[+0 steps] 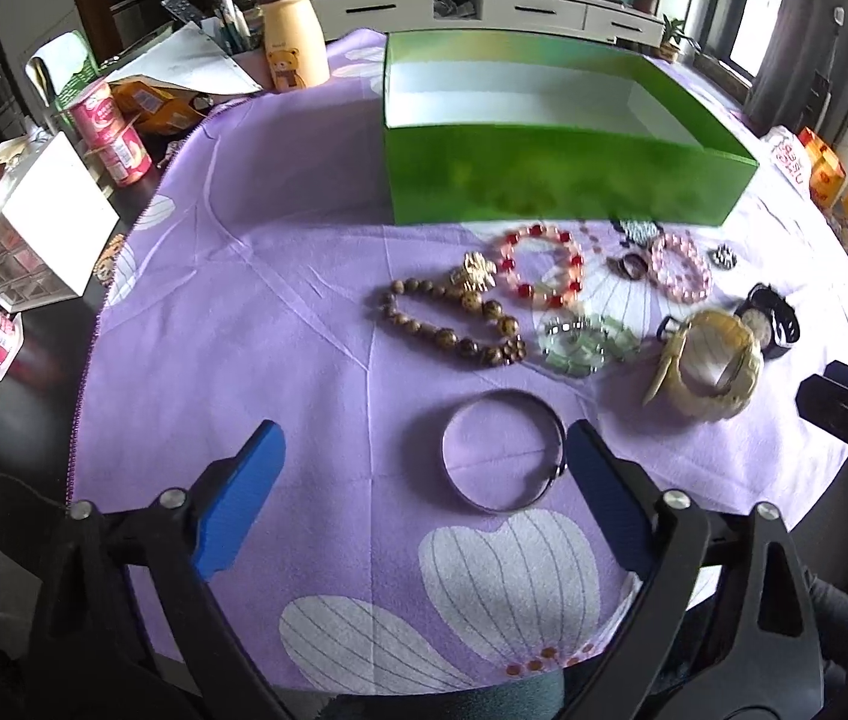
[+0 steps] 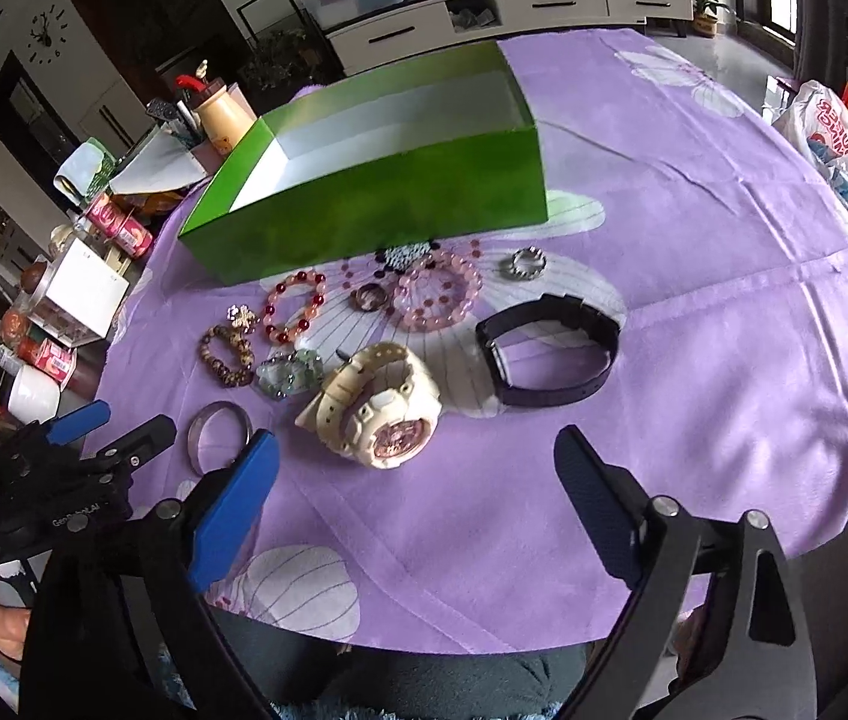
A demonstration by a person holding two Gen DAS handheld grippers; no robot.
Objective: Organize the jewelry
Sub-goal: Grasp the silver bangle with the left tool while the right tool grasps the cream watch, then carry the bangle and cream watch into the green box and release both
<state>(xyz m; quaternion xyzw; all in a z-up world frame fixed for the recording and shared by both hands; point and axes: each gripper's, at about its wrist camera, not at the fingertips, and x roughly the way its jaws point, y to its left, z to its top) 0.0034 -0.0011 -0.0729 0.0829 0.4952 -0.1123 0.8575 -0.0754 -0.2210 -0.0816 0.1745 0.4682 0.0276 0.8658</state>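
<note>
The left claw [image 1: 424, 480] stands spread wide above the lilac flowered cloth [image 1: 303, 312] on the worktop, nothing pinched; the silver bangle [image 1: 505, 451] lies flat between its blue fingers [image 1: 240, 495], close to the right-hand one, and whether it touches that finger cannot be told. The right claw [image 2: 414, 501] is likewise spread and empty, low over the cloth, with the cream watch [image 2: 378, 408] just beyond its fingers.

The remaining jewelry lies loose in front of the open green box [image 1: 556, 180]: a brown bead bracelet [image 1: 454, 324], a red and clear bead bracelet [image 1: 541, 267], a pink bead bracelet [image 2: 439, 297], a pale green glass bracelet [image 1: 586, 342], a black watch [image 2: 550, 357] and a small silver ring [image 2: 523, 264]. The box's near wall hides most of its floor, so its contents cannot be made out. A dark beaded piece [image 2: 402, 255] is half tucked against the box and unclear. Motion blur softens the cream watch in the left view, where the black watch is partly hidden behind it.
</note>
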